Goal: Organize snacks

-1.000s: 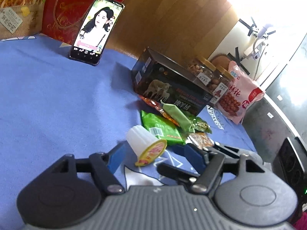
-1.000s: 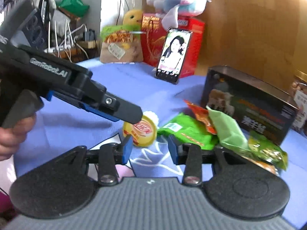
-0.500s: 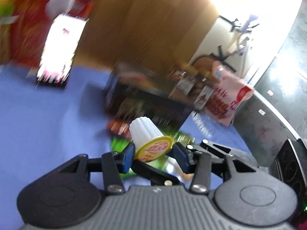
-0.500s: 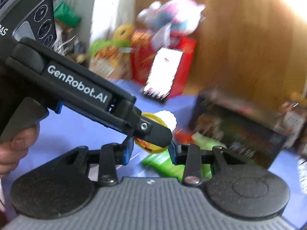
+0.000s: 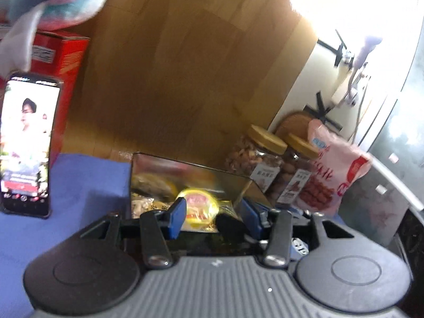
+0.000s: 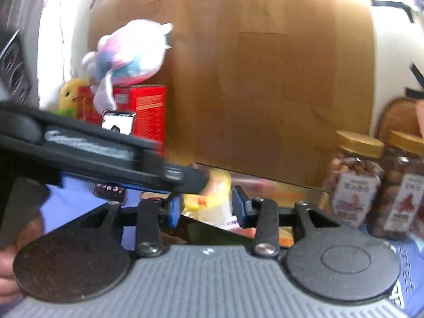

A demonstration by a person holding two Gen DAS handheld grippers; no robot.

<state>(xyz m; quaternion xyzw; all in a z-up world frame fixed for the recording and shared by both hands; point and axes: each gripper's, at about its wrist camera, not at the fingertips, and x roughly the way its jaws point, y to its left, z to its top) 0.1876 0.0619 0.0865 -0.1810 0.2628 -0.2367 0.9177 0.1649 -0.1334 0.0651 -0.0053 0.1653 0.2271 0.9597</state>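
Lit phone propped against red box, plush toy on top.

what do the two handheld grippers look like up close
Both match: the left gripper and right gripper each have a ribbed grey body, two round black discs, black linkage bars with silver screws, and blue-padded jaws. In the right wrist view the left gripper's black casing shows blurred white lettering. No cables or sleeves are visible.
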